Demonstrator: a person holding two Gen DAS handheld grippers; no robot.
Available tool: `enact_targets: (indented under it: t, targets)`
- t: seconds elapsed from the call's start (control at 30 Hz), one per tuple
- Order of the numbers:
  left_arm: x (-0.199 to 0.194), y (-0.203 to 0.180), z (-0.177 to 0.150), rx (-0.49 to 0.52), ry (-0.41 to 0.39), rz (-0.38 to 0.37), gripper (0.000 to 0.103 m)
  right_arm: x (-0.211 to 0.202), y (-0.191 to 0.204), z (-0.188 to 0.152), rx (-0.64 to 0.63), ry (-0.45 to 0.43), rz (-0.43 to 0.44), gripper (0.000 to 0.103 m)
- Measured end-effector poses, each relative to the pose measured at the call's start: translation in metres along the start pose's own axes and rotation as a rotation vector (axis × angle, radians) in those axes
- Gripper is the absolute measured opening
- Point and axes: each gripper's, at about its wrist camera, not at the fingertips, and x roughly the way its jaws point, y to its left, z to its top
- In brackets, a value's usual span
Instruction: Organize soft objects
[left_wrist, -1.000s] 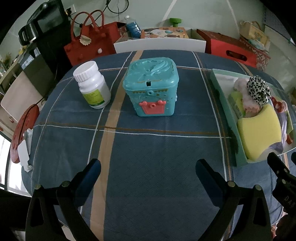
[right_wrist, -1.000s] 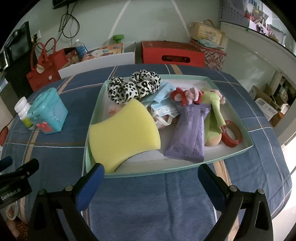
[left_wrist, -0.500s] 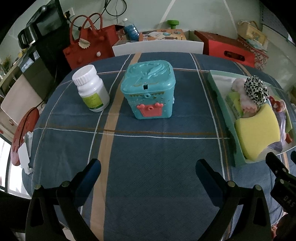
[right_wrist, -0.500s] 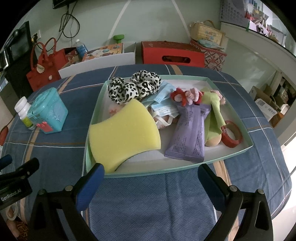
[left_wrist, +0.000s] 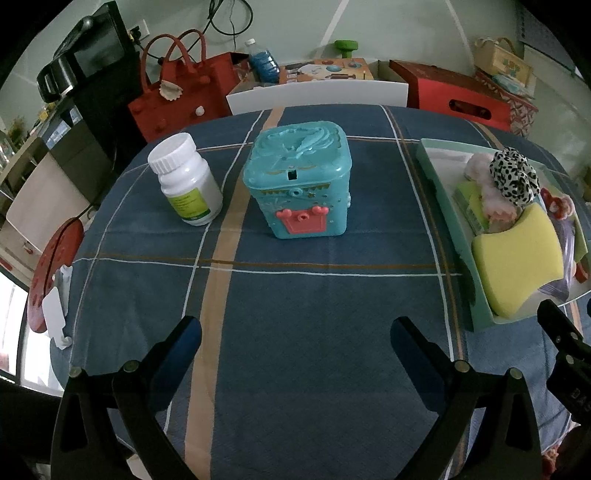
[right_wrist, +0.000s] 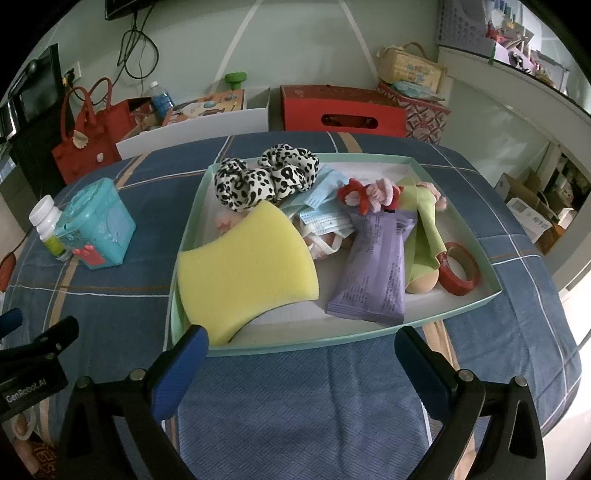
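Holding my left gripper (left_wrist: 295, 334) wide open, empty, facing the teal toy box (left_wrist: 300, 184) | right gripper (right_wrist: 301, 341) is hovering wide open, empty, before the yellow sponge (right_wrist: 245, 271) in the tray (right_wrist: 295, 345)

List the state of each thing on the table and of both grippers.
teal box: lid shut, upright.
white bottle: capped, upright.
tray: full of mixed items.
yellow sponge: leaning on tray wall.
purple packet: sealed, flat.
left gripper: open, empty.
right gripper: open, empty.
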Motion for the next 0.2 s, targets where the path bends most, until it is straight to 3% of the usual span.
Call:
enact_targets:
  t: [0.2]
  targets:
    - [-0.0006,0.0,-0.0005,0.005,-0.003,-0.009,0.102,-0.0015,0.0,0.0012,-0.001,-0.004,-0.001,0.102]
